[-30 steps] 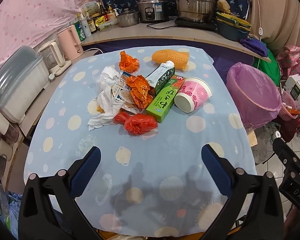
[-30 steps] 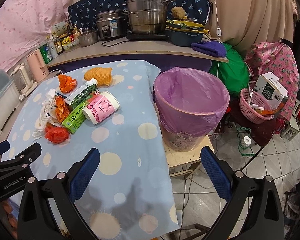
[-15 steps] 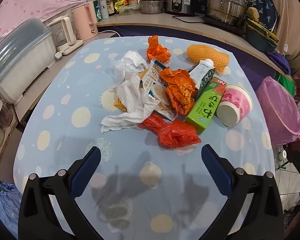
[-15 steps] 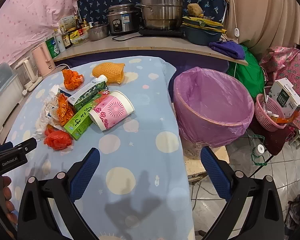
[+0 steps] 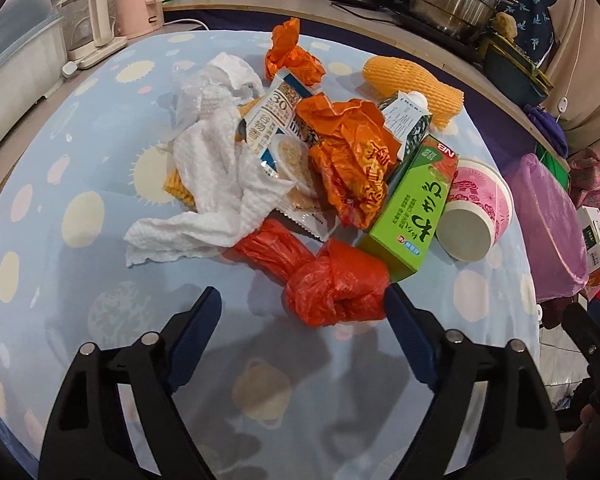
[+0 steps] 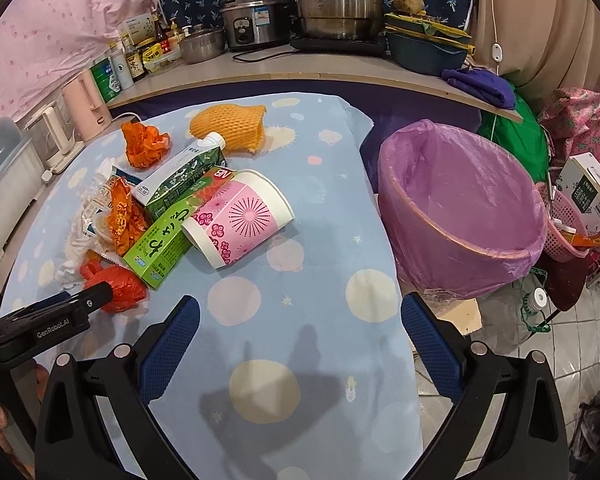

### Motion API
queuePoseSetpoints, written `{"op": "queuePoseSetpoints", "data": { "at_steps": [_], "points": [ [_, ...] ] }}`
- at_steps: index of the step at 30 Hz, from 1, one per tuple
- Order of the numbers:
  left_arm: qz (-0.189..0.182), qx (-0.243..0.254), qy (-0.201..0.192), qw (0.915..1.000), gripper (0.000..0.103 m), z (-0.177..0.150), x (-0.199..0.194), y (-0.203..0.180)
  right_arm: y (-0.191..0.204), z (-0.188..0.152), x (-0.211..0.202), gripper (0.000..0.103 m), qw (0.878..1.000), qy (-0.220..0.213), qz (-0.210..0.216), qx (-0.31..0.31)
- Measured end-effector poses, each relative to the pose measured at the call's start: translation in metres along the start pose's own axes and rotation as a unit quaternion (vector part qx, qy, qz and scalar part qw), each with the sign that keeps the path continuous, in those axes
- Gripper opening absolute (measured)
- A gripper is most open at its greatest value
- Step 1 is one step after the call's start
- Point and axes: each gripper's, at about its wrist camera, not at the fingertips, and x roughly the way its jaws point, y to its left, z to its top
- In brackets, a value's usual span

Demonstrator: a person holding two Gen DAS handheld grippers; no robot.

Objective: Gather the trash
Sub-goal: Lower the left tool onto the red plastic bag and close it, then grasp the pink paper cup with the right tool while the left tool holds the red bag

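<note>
The left gripper (image 5: 302, 300) has its fingers apart, the knotted red plastic bag (image 5: 332, 286) lying between their tips; the right gripper's (image 6: 300, 308) fingers are apart over the desk (image 6: 300, 332).

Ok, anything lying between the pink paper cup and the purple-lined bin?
No. In the right wrist view, only bare spotted tablecloth separates the pink cup from the purple-lined bin.

- Even, fairly bright indoor light falls from above in both views
- Soft grey shadows of the fingers (image 5: 196, 332) lie on the tabletop (image 5: 100, 184) just ahead of them
- Mild glare shines on the steel pots (image 6: 336, 0)
- Strong fisheye bending curves the counter edge; corners go black
- The centre is sharp, while the rims blur slightly
</note>
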Motion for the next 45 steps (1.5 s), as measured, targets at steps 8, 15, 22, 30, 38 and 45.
{"op": "queuePoseSetpoints", "data": {
  "at_steps": [8, 15, 22, 30, 38, 45],
  "points": [
    [-0.025, 0.022, 0.008, 0.9994, 0.033, 0.002, 0.004, -0.011, 0.009, 0.012, 0.016, 0.096, 1.000, 0.002, 0.022, -0.003],
    [-0.015, 0.026, 0.011, 0.9995, 0.029, -0.002, -0.003, -0.007, 0.019, 0.022, 0.028, 0.091, 0.999, -0.003, 0.039, -0.013],
    [-0.004, 0.028, 0.014, 0.9995, 0.029, -0.006, -0.007, -0.003, 0.040, 0.024, 0.051, 0.079, 0.998, 0.017, 0.063, -0.014],
    [0.000, 0.037, 0.012, 0.9992, 0.029, -0.007, -0.006, -0.006, 0.051, 0.023, 0.073, 0.065, 0.998, 0.025, 0.040, -0.033],
    [0.000, 0.040, 0.012, 0.9991, 0.029, -0.008, -0.006, -0.006, 0.020, 0.029, 0.072, 0.062, 1.000, 0.026, 0.007, -0.012],
    [0.001, 0.039, 0.014, 0.9991, 0.029, -0.007, -0.006, -0.007, 0.019, 0.030, 0.056, 0.073, 0.999, 0.022, 0.035, 0.001]
  ]
}}
